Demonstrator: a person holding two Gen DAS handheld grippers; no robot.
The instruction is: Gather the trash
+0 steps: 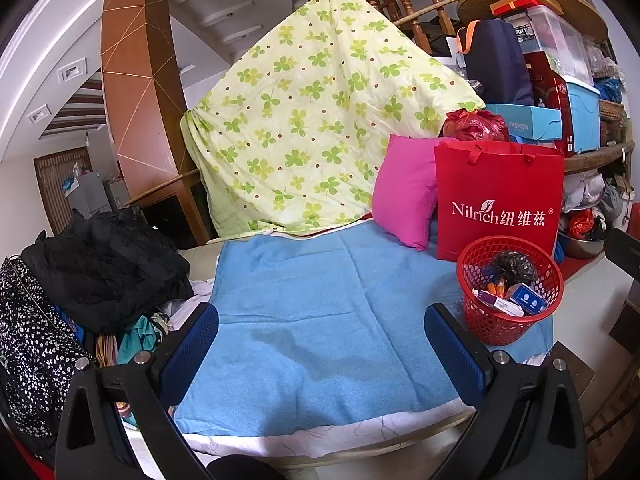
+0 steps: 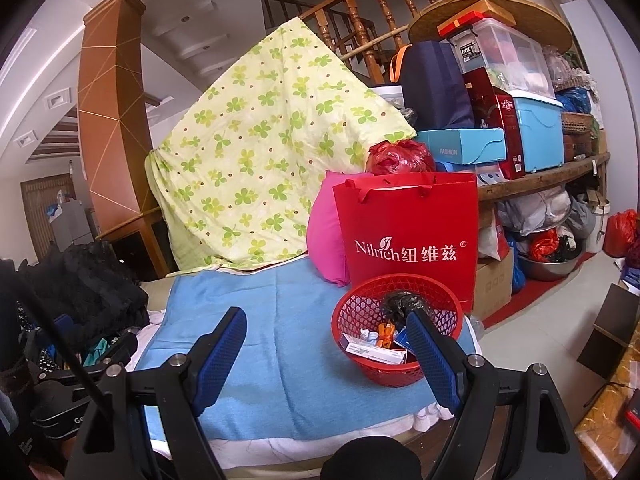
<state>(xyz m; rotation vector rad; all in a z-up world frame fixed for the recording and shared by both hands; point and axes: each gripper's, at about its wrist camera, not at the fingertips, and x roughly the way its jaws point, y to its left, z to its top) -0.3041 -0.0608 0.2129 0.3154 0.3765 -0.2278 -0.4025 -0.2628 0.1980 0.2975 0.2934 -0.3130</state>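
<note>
Blue-padded fingers of both grippers fill the bottom of each view, and both pairs stand spread wide with nothing between them. The left gripper [image 1: 322, 354] hangs over the near edge of the blue towel [image 1: 320, 320], pointing at its bare middle. The right gripper [image 2: 326, 356] sits further right, its right finger [image 2: 430, 360] crossing in front of the red mesh basket [image 2: 394, 332].

Behind everything a clover-print quilt [image 1: 316, 112] drapes down to the towel's far edge. A red Nilrich paper bag [image 1: 498, 200] stands at the far right corner with a pink pillow [image 1: 404, 192] leaning against its left side. The basket stands just in front of the bag, at the towel's right edge. Inside it lie the collected scraps: a crumpled black plastic bag [image 1: 512, 266], small cardboard boxes [image 1: 528, 298], orange wrappers [image 2: 386, 330]. I see no loose trash left on the towel, so the job looks close to done.

The basket worries me. It sits right at the towel's right edge, and the bed seems to end just past it. The right finger is close to its rim, so a careless sweep to the right could tip it and spill everything onto the floor. Both grippers are held low and level, aimed forward across the bed.
</note>
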